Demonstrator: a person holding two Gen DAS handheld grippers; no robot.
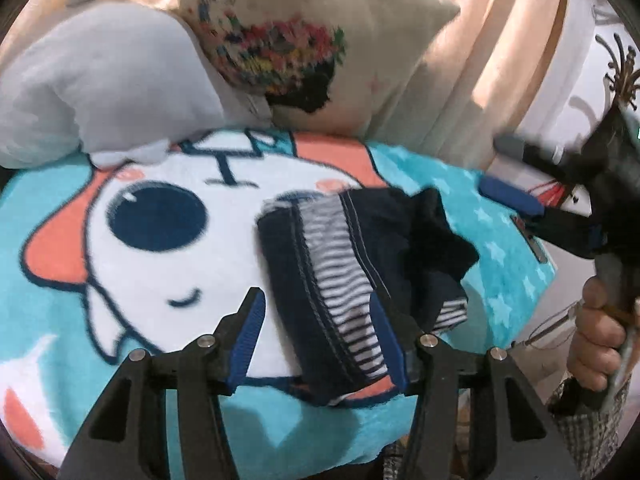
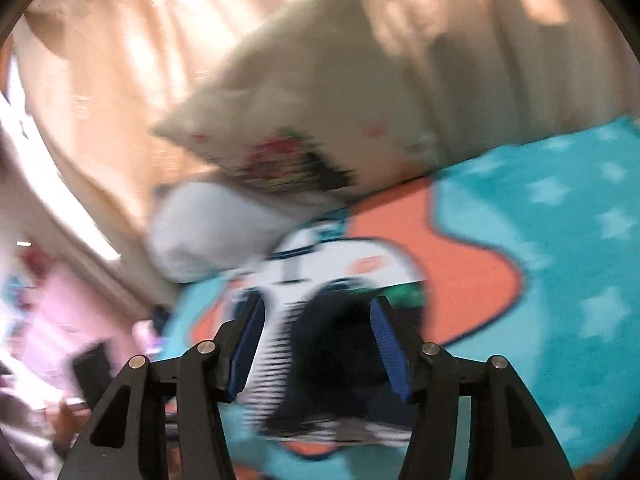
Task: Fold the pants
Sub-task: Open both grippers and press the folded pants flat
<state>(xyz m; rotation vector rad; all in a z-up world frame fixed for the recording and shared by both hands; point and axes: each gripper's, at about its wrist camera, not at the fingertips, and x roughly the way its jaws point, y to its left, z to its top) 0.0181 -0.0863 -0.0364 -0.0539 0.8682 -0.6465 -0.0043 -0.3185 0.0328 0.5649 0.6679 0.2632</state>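
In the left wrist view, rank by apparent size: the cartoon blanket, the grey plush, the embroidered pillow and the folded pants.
1. Cartoon blanket, largest by far.
2. Grey plush and embroidered pillow: look alike, and the plush overlaps the pillow, so unranked.
3. Folded pants, smallest, though nearest the camera.

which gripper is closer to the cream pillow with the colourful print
Hard to call; neither is close. The left gripper hangs open over the pants, the cream pillow well beyond at the blanket's far end. The right gripper is also open above the pants, its view blurred.
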